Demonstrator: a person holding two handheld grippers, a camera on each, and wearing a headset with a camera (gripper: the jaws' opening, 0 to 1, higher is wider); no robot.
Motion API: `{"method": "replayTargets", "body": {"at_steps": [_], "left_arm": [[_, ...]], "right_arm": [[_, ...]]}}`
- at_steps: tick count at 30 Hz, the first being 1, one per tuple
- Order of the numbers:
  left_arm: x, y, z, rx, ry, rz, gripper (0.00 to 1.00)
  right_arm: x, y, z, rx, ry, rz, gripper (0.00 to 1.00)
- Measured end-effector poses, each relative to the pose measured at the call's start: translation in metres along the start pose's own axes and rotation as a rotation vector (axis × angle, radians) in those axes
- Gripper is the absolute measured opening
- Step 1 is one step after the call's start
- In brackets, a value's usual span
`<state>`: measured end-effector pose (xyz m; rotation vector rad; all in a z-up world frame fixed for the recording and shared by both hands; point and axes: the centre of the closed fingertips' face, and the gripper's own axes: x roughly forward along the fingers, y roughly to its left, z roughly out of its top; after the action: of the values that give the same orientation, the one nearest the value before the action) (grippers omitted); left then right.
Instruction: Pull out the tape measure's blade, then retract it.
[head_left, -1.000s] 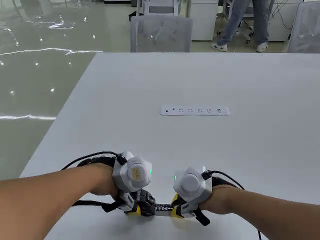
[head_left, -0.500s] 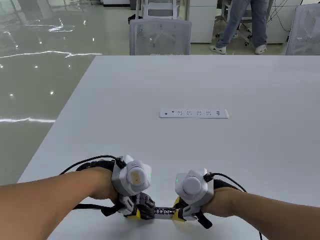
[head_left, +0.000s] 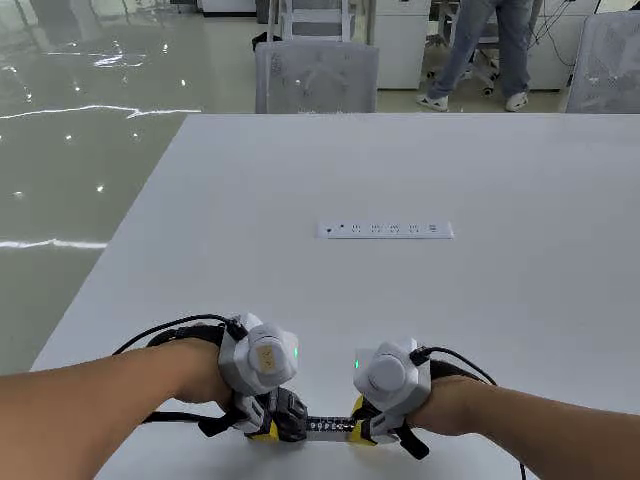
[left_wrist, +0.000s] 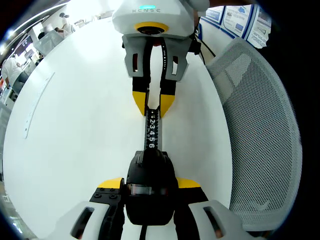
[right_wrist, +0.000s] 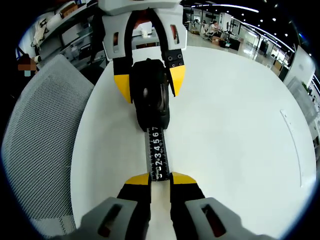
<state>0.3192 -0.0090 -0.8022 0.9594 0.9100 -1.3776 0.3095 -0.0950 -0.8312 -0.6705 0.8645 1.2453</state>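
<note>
Near the front edge of the white table (head_left: 420, 170), between the two grippers:

Item: tape measure, in two parts.
- Case (left_wrist: 150, 187): black, compact, rigid shell. Judged fairly dense for its size and unlikely to deform under a squeeze. Best hold is across its two flat sides, where it is held now.
- Blade (right_wrist: 157, 150): narrow strip with printed numerals, drawn out a short way and spanning the gap between the grippers just above the table top. Judged thin and springy, stiff along a short run but liable to kink if bent sideways. The painted face is probably slick and the edges keen. A spring likely pulls it back toward the case, so it wants a firm pinch at the very end and a slow, guided return, not a free snap.

Tools:
- Left gripper (left_wrist: 150, 182): jaws closed around the case, one yellow-tipped finger on each side.
- Right gripper (right_wrist: 160, 179): jaws drawn nearly together, pinching the blade's free end between the yellow tips.

Stage, as judged: pull-out barely begun, retraction not yet due.

Surroundings:
- Power strip (head_left: 385, 230): white, flat on the table, well apart from the work.
- Chair (head_left: 315, 75): grey mesh, at the table's far edge.
</note>
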Motion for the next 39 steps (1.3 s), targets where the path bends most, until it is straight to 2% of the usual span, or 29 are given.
{"method": "replayTargets", "body": {"at_steps": [4, 11, 13, 39], "left_arm": [[0.000, 0.000, 0.000, -0.005, -0.002, 0.003, 0.35], [0.000, 0.000, 0.000, -0.003, 0.000, 0.002, 0.35], [0.000, 0.001, 0.000, -0.001, 0.002, 0.001, 0.35], [0.000, 0.000, 0.001, -0.006, 0.002, 0.004, 0.35]], "right_arm": [[-0.005, -0.002, -0.008, 0.006, 0.007, -0.004, 0.12], [-0.007, -0.002, -0.010, 0.010, 0.008, -0.003, 0.12], [-0.011, -0.002, -0.016, 0.014, 0.015, -0.006, 0.12], [-0.026, -0.007, -0.040, 0.030, 0.040, -0.009, 0.12]]}}
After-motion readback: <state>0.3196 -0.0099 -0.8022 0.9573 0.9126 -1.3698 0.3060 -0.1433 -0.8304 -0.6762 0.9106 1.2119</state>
